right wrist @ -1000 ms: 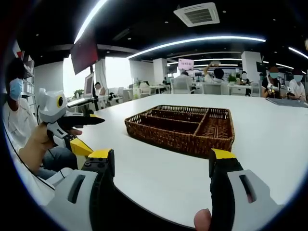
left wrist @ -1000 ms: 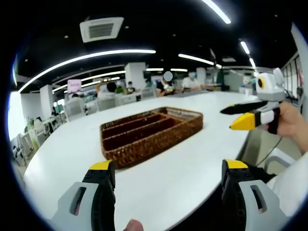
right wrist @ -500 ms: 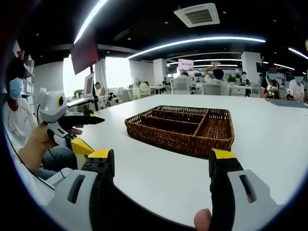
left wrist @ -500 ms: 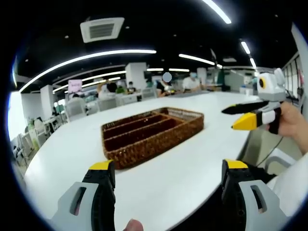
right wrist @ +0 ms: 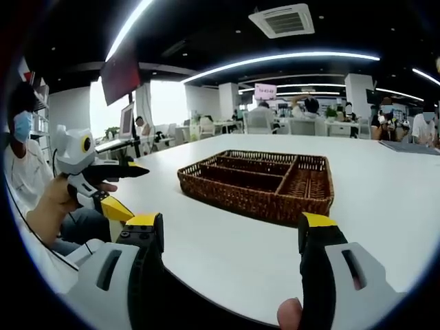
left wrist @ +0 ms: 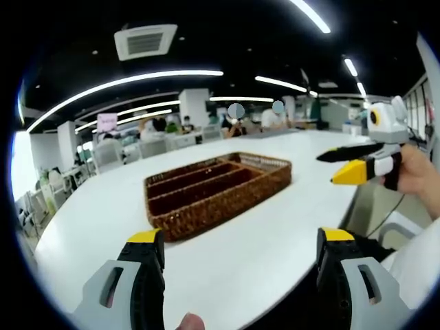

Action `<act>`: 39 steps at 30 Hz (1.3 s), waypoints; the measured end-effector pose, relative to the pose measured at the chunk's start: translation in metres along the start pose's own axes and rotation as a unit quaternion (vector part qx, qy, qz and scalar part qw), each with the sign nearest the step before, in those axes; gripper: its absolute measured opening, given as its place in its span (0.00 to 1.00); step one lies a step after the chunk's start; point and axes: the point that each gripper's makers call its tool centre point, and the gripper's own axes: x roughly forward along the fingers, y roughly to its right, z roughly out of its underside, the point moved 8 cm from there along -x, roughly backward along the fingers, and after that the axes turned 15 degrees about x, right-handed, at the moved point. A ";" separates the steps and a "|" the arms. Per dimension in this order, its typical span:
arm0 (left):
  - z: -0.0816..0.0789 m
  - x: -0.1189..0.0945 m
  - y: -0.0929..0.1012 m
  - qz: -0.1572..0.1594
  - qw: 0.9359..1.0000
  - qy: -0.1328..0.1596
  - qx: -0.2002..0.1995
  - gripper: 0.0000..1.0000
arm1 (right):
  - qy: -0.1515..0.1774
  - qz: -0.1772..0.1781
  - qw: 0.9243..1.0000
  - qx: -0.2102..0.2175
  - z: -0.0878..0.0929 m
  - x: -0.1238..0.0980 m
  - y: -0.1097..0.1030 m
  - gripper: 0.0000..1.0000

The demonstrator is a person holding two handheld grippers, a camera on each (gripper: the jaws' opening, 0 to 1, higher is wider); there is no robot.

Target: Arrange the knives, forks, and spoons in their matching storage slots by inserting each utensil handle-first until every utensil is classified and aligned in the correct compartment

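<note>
A brown wicker tray [left wrist: 216,189] with long slots and one short cross slot lies on the white table [left wrist: 89,220]; what I can see of its slots looks empty. My left gripper [left wrist: 240,237] is open and holds nothing, short of the tray's near end. At the right edge of that view a hand holds the right gripper [left wrist: 325,170] in the air, open. In the right gripper view the tray [right wrist: 258,182] lies ahead, and my right gripper [right wrist: 230,221] is open and holds nothing. The left gripper [right wrist: 139,194] hovers open at the left there.
The table's curved near edge [right wrist: 206,282] runs just ahead of the right gripper's jaws. A person in a mask [right wrist: 20,158] sits at the left of that view. Desks, chairs and seated people [left wrist: 165,134] are far behind the table.
</note>
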 end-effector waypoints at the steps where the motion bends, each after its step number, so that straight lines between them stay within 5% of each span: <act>1: 0.000 0.000 0.000 0.000 1.000 0.000 0.000 0.92 | -0.001 0.000 1.000 -0.001 0.000 0.000 0.000 0.83; 39: 0.000 -0.002 -0.003 -0.008 1.000 0.002 -0.013 0.98 | -0.004 0.000 1.000 -0.003 0.001 -0.003 0.001 0.83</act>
